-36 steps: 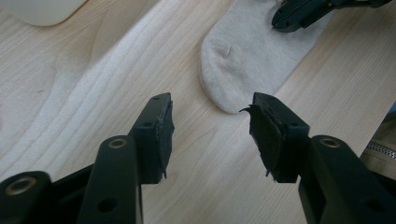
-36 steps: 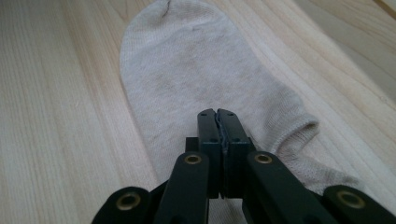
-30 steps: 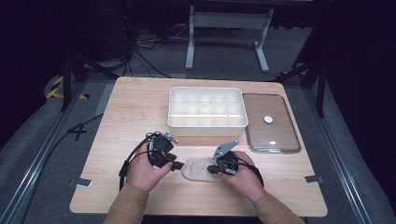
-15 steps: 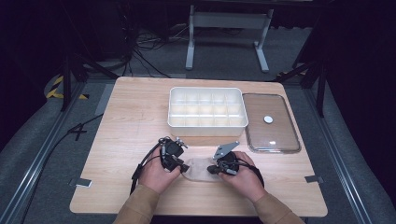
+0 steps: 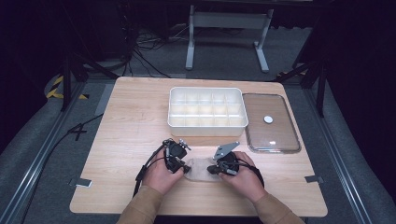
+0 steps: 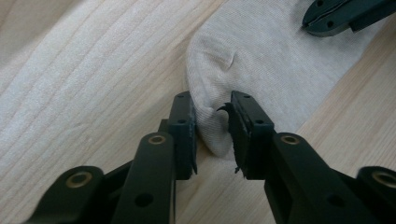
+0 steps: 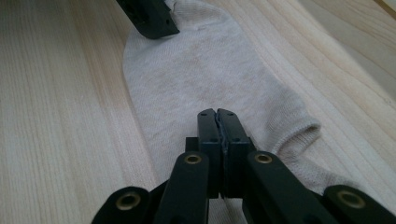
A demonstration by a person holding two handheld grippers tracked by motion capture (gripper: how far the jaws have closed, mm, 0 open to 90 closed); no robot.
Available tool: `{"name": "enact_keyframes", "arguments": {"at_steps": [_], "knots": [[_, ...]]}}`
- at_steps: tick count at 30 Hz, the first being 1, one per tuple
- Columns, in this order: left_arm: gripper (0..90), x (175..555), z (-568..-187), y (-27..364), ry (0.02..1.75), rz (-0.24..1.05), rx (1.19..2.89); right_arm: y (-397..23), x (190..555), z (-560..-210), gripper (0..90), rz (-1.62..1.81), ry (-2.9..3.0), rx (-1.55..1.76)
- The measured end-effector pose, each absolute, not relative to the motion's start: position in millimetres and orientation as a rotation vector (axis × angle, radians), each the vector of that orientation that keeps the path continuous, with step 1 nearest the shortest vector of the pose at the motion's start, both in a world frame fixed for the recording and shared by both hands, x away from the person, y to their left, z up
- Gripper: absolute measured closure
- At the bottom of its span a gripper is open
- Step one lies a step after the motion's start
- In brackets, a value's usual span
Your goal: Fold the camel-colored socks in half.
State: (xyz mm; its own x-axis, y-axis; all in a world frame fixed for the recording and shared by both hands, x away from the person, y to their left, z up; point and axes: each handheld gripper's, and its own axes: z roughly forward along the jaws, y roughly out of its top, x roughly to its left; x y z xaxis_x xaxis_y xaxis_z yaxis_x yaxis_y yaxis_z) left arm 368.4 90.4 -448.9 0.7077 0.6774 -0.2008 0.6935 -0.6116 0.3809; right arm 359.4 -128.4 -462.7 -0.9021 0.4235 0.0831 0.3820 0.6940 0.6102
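Observation:
A pale beige sock (image 5: 201, 169) lies flat on the wooden table near its front edge, between my two grippers. My left gripper (image 5: 185, 167) is at the sock's toe end. In the left gripper view its jaws (image 6: 212, 121) have just been closing and now squeeze a bunched fold of the sock (image 6: 261, 51) between the pads. My right gripper (image 5: 211, 169) is shut, jaws together. In the right gripper view its tips (image 7: 217, 114) rest on the sock (image 7: 187, 70) beside the cuff opening; no fabric shows between them.
A white tray (image 5: 205, 89) with several empty compartments stands behind the grippers at mid table. To its right lies a clear lid (image 5: 261, 135) with a white knob. Bare wood lies to the left. A metal stand and cables are on the floor beyond the table.
My left gripper came down and toward the sock's toe end, and its jaws narrowed around the fabric. The right gripper stayed put on the sock.

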Motion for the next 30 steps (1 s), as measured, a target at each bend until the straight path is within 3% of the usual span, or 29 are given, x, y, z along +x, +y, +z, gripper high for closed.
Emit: {"name": "enact_keyframes", "arguments": {"at_steps": [6, 30], "knots": [[84.3, 366.5, -450.1, 89.7, 1.063, -0.064, 2.458, -127.1, 357.9, -462.5, 89.8, 0.986, 2.821, 0.655], [85.6, 351.3, -402.0, 92.2, 0.94, -0.074, 2.398, -121.8, 355.1, -464.2, 89.6, 1.029, 2.821, 0.64]]}}
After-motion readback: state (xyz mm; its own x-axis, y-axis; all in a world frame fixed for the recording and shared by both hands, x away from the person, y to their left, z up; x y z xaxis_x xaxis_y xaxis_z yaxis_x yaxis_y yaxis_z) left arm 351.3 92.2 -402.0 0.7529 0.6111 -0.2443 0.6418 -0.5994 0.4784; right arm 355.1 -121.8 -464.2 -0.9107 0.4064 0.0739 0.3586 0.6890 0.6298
